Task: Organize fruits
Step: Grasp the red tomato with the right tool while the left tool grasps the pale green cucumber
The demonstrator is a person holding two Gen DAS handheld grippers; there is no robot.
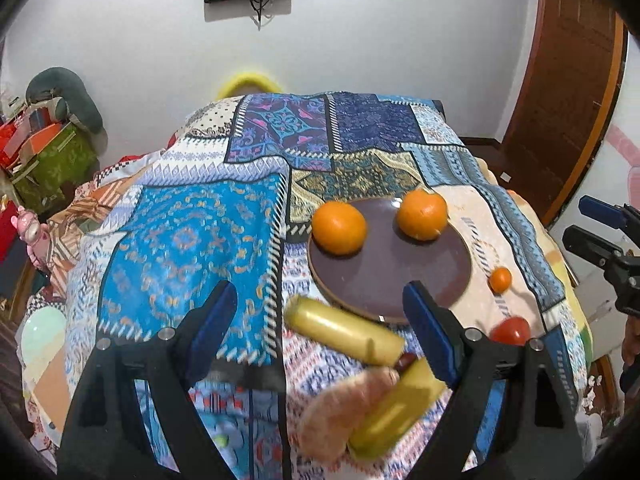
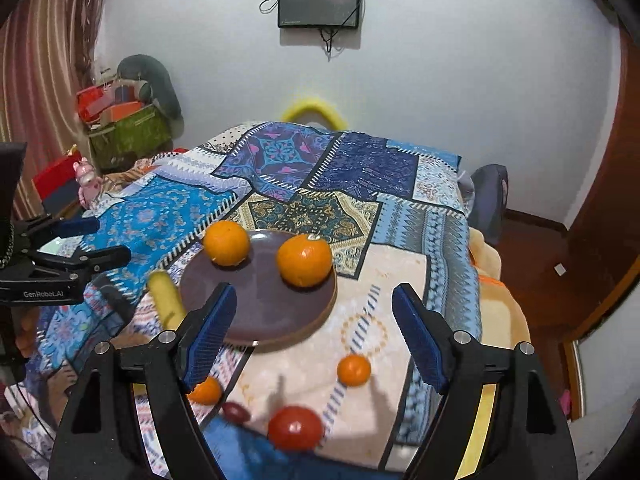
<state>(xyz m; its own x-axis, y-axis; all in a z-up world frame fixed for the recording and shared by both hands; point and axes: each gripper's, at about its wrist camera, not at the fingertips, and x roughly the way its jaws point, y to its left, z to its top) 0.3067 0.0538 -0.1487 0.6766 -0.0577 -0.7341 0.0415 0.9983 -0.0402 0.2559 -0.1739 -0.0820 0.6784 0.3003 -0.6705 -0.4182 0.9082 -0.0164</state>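
Observation:
A brown plate [image 1: 384, 276] [image 2: 264, 312] lies on the patchwork cloth with two oranges [image 1: 339, 227] [image 1: 422, 214] on it; they also show in the right wrist view [image 2: 226, 242] [image 2: 305, 260]. My left gripper [image 1: 320, 324] is open above a yellow banana [image 1: 344, 330]; a second banana [image 1: 396, 412] and a peach-coloured fruit [image 1: 340, 412] lie below. My right gripper [image 2: 316, 336] is open above the cloth, with a small tangerine [image 2: 353, 369], a red tomato [image 2: 295, 428], a dark red fruit [image 2: 236, 411] and another tangerine [image 2: 205, 391] near it.
The patchwork cloth [image 1: 188, 240] covers the table. A green box of clutter [image 2: 128, 128] stands back left. A wooden door [image 1: 568, 92] is at the right. A screen [image 2: 318, 2] hangs on the wall.

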